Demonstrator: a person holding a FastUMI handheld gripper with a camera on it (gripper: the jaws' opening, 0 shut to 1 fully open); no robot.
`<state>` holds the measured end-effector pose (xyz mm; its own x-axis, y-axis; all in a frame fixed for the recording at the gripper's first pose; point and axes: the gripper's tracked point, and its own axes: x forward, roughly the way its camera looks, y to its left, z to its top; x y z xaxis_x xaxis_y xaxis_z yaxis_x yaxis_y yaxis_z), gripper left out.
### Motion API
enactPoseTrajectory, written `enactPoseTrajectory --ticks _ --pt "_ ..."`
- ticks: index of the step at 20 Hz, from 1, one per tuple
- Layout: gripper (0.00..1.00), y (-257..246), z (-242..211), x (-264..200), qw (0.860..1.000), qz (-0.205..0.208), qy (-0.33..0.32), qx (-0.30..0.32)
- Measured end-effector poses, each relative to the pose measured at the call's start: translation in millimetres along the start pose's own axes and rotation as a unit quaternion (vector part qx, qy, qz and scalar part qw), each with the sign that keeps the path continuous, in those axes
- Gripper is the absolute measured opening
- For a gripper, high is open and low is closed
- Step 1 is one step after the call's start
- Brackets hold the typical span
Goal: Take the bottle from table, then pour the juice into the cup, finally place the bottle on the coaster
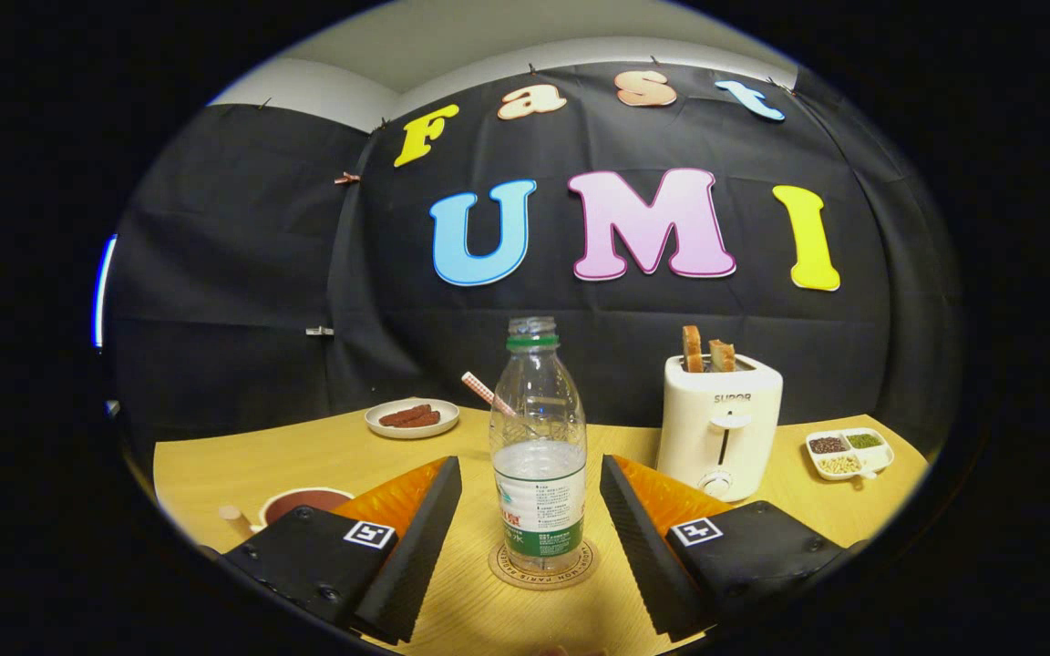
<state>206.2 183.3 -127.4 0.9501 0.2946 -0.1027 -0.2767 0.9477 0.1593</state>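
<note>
Though partly hidden, cup (302,503) behind hand-held gripper (530,538)

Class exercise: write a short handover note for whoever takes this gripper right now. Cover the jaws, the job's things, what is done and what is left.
Gripper: jaws open, one either side of the bottle, not touching it.
Bottle: upright on the coaster, uncapped, partly filled.
Cup: on the table, beside one finger.
Done: bottle is on the coaster; whether pouring happened cannot be told.
Left: probably only backing the gripper away.
</note>
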Motion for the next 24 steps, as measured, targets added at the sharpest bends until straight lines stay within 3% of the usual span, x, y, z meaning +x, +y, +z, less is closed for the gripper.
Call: enactPoseTrajectory --ticks 6,14,24 --pt "0.94 5 13 -57 0.997 0.012 -0.010 -0.078" --pt "0.97 5 3 -92 0.994 -0.003 0.004 -0.112" --pt "0.96 -9 23 -166 0.989 -0.045 0.003 -0.142"
